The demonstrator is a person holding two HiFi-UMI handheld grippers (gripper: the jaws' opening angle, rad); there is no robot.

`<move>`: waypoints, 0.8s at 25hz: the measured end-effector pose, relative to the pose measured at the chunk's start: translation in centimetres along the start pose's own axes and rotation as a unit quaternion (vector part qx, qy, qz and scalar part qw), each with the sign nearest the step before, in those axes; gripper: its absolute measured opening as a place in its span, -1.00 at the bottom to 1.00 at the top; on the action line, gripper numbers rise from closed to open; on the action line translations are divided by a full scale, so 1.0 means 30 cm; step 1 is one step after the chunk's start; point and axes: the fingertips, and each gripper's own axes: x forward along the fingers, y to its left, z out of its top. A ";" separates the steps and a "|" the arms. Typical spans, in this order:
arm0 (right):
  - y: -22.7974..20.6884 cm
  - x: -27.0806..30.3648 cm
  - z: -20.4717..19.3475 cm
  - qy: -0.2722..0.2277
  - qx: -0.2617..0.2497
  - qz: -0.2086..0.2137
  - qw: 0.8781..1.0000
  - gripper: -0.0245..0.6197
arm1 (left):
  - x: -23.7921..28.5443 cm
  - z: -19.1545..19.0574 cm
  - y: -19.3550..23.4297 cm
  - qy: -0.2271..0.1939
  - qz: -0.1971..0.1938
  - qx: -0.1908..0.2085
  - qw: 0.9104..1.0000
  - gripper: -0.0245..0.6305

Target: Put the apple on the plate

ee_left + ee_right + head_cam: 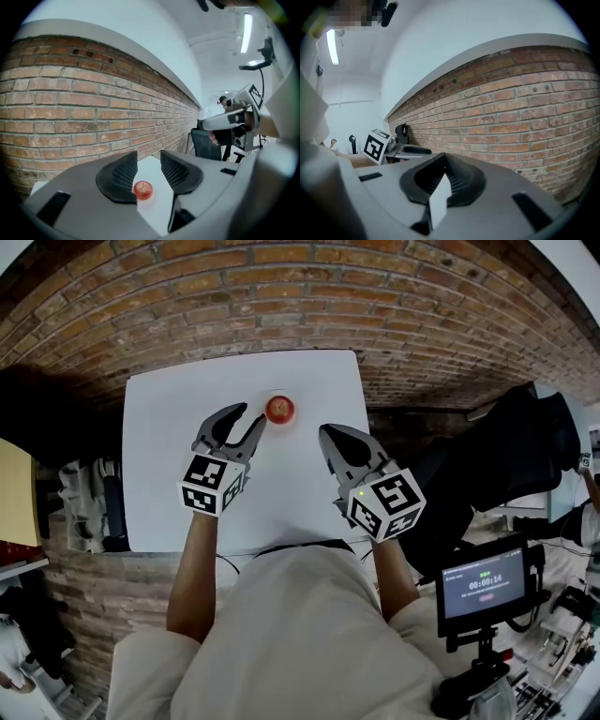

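On the white desk (169, 474), the round red apple (279, 410) could roll if the half-spread, empty left tool (251, 415) clips it; the right tool (327, 432) is closed, empty.

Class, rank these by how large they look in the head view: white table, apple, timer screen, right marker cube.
Largest: white table.
Next: timer screen and right marker cube, too alike to rank; both sit nearer the camera.
Smallest: apple.

The apple (279, 410) is red, the table (159, 474) white, the wall (281, 287) red-brown brick.
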 end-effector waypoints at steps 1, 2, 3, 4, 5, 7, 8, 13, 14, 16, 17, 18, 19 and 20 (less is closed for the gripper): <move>0.011 -0.004 0.014 -0.004 -0.001 0.002 1.000 -0.91 | -0.022 0.018 -0.008 -0.007 0.000 0.006 1.000 -0.44; 0.025 -0.007 0.030 -0.008 -0.003 0.004 1.000 -0.91 | -0.047 0.039 -0.014 -0.016 0.002 0.012 1.000 -0.46; 0.040 -0.011 0.049 -0.013 -0.008 0.006 1.000 -0.91 | -0.073 0.064 -0.017 -0.027 0.006 0.017 0.999 -0.55; 0.055 -0.016 0.069 -0.019 -0.013 0.009 1.000 -0.91 | -0.099 0.089 -0.019 -0.038 0.012 0.021 0.999 -0.62; 0.068 -0.024 0.088 -0.024 -0.019 0.011 0.999 -0.91 | -0.123 0.115 -0.023 -0.047 0.017 0.023 0.998 -0.65; 0.085 -0.041 0.121 -0.031 -0.027 0.016 0.999 -0.91 | -0.162 0.161 -0.034 -0.063 0.024 0.024 0.997 -0.65; 0.088 -0.048 0.134 -0.033 -0.029 0.018 0.999 -0.91 | -0.177 0.180 -0.040 -0.069 0.026 0.024 0.997 -0.65; 0.098 -0.082 0.199 -0.051 -0.036 0.022 0.998 -0.91 | -0.259 0.276 -0.070 -0.105 0.033 0.029 0.994 -0.74; 0.105 -0.089 0.211 -0.055 -0.037 0.024 0.998 -0.91 | -0.278 0.296 -0.077 -0.113 0.034 0.031 0.993 -0.75; 0.120 -0.103 0.234 -0.062 -0.040 0.027 0.997 -0.91 | -0.312 0.330 -0.090 -0.126 0.038 0.036 0.991 -0.75; 0.127 -0.108 0.243 -0.065 -0.042 0.029 0.997 -0.91 | -0.325 0.344 -0.094 -0.131 0.039 0.039 0.990 -0.75; 0.134 -0.111 0.251 -0.066 -0.043 0.032 0.996 -0.91 | -0.336 0.356 -0.098 -0.136 0.040 0.041 0.989 -0.75; 0.141 -0.112 0.257 -0.067 -0.046 0.034 0.996 -0.91 | -0.346 0.366 -0.100 -0.141 0.040 0.044 0.988 -0.79; 0.149 -0.111 0.261 -0.067 -0.048 0.037 0.996 -0.91 | -0.354 0.374 -0.102 -0.146 0.039 0.047 0.987 -0.81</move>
